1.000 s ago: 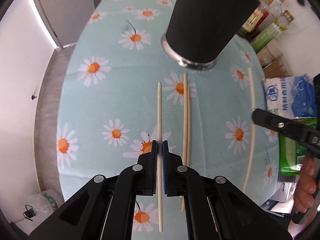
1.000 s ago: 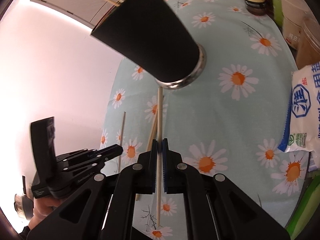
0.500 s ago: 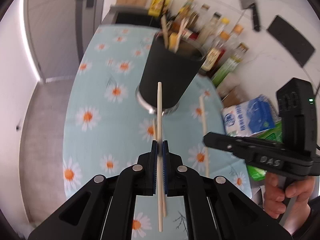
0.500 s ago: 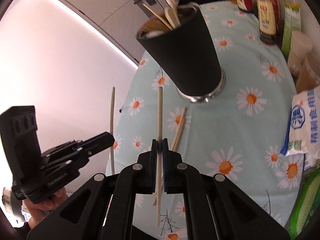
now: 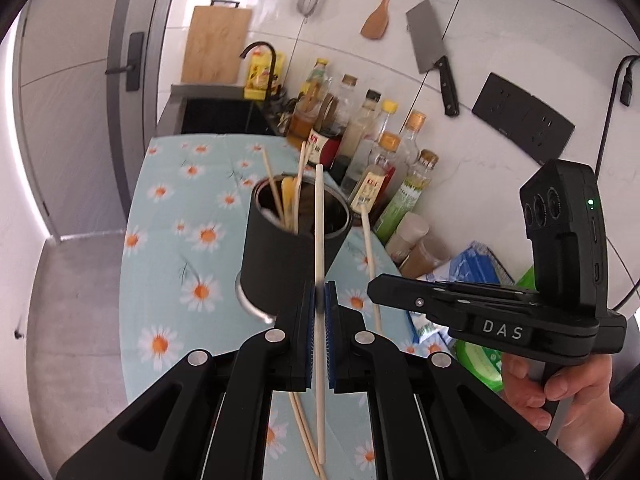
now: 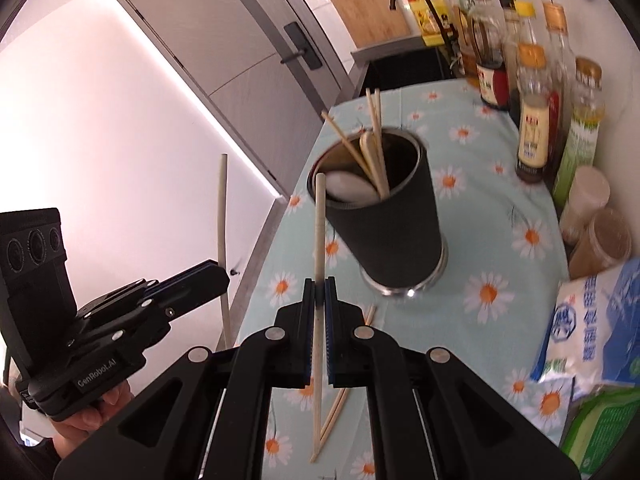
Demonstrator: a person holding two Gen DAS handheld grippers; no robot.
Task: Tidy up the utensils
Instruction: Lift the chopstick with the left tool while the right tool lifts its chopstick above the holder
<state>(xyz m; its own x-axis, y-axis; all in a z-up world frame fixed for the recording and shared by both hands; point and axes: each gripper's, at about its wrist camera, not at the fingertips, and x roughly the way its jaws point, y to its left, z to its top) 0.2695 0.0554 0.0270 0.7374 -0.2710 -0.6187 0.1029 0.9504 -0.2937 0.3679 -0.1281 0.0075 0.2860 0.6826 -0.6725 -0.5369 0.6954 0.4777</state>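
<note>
My left gripper (image 5: 319,300) is shut on a pale chopstick (image 5: 319,220), held in the air with its tip in front of the rim of the black utensil cup (image 5: 280,268). My right gripper (image 6: 319,292) is shut on a second pale chopstick (image 6: 319,220), lifted just left of the same cup (image 6: 400,232). The cup holds several wooden chopsticks and a white spoon. Two wooden chopsticks (image 6: 340,400) lie on the daisy tablecloth (image 6: 500,208) below the grippers. Each gripper shows in the other's view: the right gripper (image 5: 374,290) and the left gripper (image 6: 222,276).
Sauce and oil bottles (image 5: 384,168) line the wall on the right. Blue-white packets (image 6: 580,320) and a green pack (image 6: 600,420) sit at the near right. A sink (image 5: 216,116) is beyond the table's far end. The table's left edge drops to the floor (image 5: 72,300).
Both grippers have risen off the table, each carrying its pale chopstick, and tilted upward. The cup's open top and the wall behind have come into view.
</note>
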